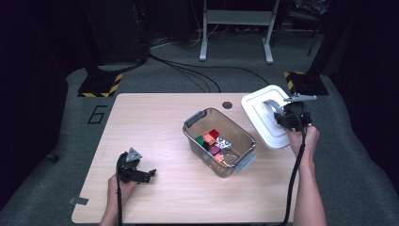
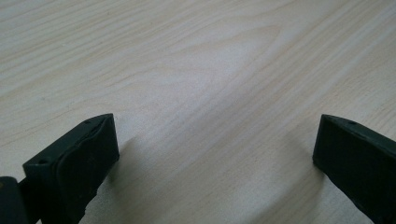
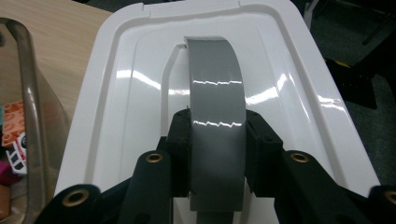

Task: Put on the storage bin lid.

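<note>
High view showed a wooden table (image 1: pixel 155 117) on a grey floor (image 1: pixel 357 155), with a clear bin (image 1: pixel 219 141) near its middle, grey latches at both ends. A white lid (image 1: pixel 263 117) sat tilted at the table's right edge, just beside the bin, partly past the edge. In the right gripper view the lid's grey handle (image 3: pixel 217 116) ran between the jaws of the right gripper (image 3: pixel 217 140), which were closed tight against both its sides; the bin's wall stood at the left. The left gripper (image 1: pixel 141 175) rested low on the near left part of the table, well apart from the bin; in the left gripper view its jaws stood wide apart over bare wood, holding nothing. Inside the bin lay small toy blocks (image 1: pixel 214 141), red, green, pink and orange.
</note>
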A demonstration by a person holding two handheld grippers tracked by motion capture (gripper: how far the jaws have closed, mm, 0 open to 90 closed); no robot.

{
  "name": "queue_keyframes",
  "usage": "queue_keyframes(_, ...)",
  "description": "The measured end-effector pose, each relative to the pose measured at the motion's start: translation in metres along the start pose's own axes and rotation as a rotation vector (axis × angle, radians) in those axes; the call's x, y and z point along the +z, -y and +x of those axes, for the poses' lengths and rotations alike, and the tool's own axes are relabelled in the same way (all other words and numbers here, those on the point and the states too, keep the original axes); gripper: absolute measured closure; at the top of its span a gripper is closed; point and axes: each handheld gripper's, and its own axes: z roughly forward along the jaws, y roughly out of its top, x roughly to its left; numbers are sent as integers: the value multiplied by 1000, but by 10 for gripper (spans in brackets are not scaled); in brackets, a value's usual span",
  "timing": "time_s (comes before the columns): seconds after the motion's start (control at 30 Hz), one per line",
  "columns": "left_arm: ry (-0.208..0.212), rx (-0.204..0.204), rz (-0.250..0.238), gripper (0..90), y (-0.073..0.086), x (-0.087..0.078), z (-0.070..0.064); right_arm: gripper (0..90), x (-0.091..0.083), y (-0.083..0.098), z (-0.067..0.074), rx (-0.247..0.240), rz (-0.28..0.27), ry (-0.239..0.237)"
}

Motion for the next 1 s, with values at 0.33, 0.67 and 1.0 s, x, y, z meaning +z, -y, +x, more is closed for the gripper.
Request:
queue_keyframes(0.33, 1, 0, 0, 2, 0, 0, 0, 670, -16, -17, 18, -49, -27, -45)
queue_keyframes(0.67, 1, 0, 0, 2, 0, 0, 0, 670, -25, -25, 44, -72, -49, -127)
queue_keyframes(1.0, 2, 6, 4, 3, 0, 0, 0, 670, -24, -28, 73, -103, -48, -188)
